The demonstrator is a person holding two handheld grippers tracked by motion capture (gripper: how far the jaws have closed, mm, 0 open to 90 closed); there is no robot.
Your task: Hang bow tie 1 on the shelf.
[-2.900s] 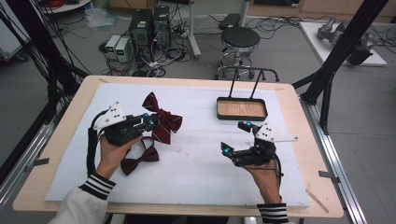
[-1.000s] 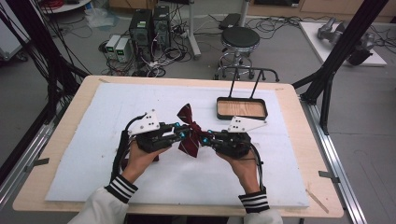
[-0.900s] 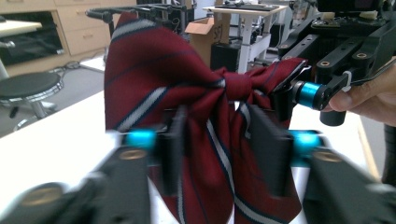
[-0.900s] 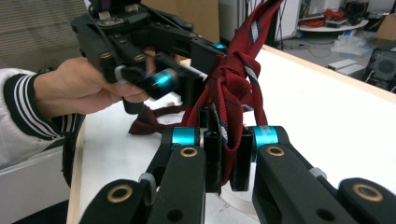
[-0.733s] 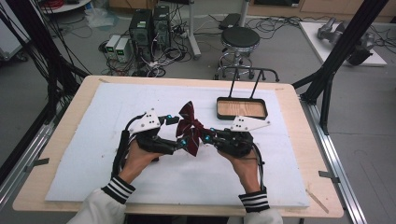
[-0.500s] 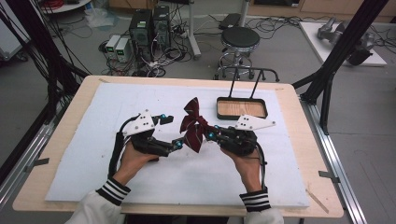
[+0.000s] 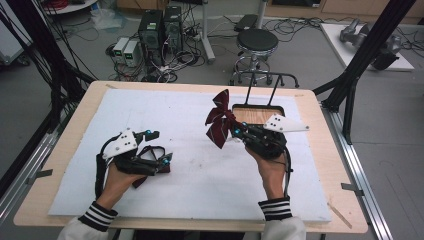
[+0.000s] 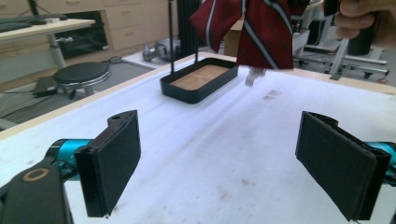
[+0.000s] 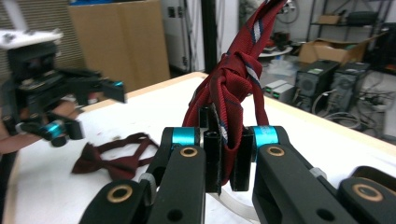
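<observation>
My right gripper (image 7: 235, 132) is shut on a red striped bow tie (image 7: 219, 121) and holds it up in the air just left of the black tray (image 7: 250, 116). In the right gripper view the jaws (image 9: 226, 158) pinch the bow tie (image 9: 233, 88) below its knot. My left gripper (image 7: 161, 146) sits low over the white mat at the left; its jaws have just been opening and nothing is between them. Its pads (image 8: 112, 163) stand wide apart. A second, dark maroon bow tie (image 9: 116, 158) lies on the mat under the left hand (image 7: 145, 177).
The black tray (image 8: 196, 93) with a wooden floor and a tall wire handle stands at the back right of the white mat (image 7: 200, 170). The wooden table edge (image 7: 50, 190) frames the mat. A stool and computers stand on the floor behind.
The left gripper opened, let go of the striped bow tie and moved left and down to the mat. The right gripper carried the bow tie up and right, close to the tray.
</observation>
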